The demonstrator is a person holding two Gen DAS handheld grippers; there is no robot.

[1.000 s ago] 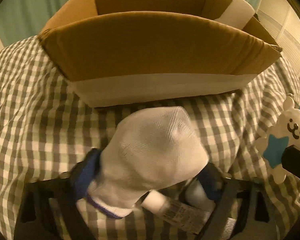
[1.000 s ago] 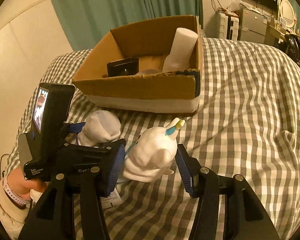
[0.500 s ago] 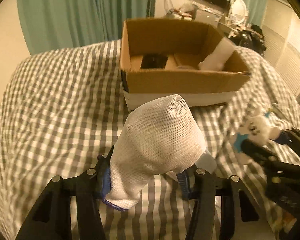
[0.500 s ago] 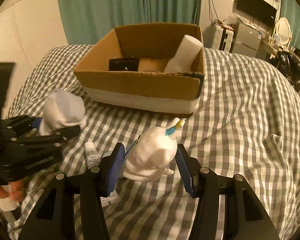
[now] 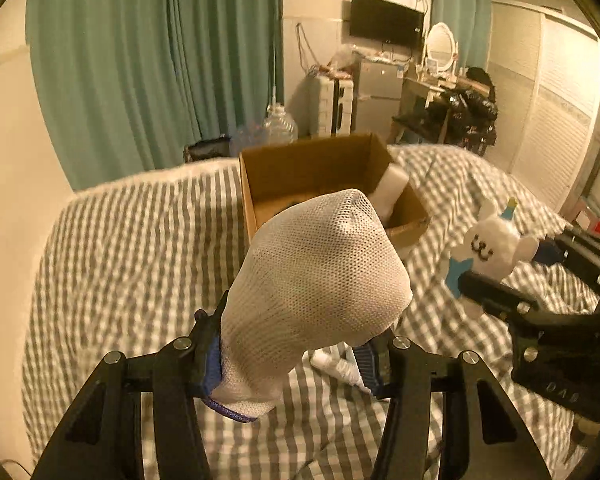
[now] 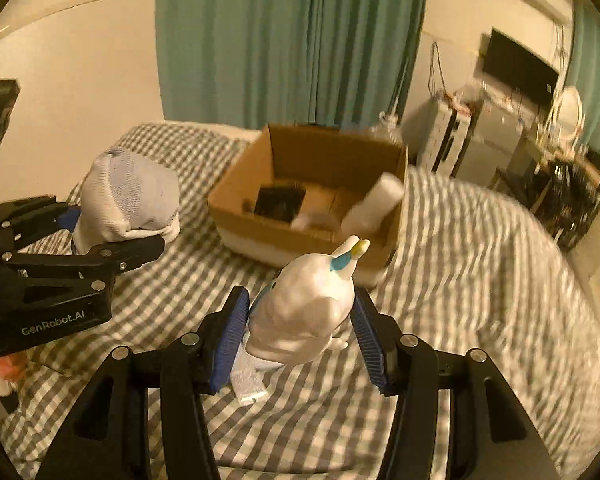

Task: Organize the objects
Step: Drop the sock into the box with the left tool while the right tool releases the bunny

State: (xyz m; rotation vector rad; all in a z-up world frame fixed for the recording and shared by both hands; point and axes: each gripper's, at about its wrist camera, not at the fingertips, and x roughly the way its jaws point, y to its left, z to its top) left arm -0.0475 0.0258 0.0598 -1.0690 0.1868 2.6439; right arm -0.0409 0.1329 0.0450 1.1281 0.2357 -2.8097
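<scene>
Left claw [image 5: 296,356] grips our white sock [image 5: 316,276] at frame centre; right claw [image 6: 300,336] clamps the bunny toy [image 6: 304,312]. We advise clearing the cardboard box [image 6: 240,196] rim before release.

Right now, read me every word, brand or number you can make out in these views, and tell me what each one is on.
"GenRobot.AI": white print on the black body of the left gripper, seen from the right wrist view.
Embossed letters on the right gripper body, in the left wrist view: too faint to read.
Fine print on the white packet lying on the bedspread: too small to read.
</scene>
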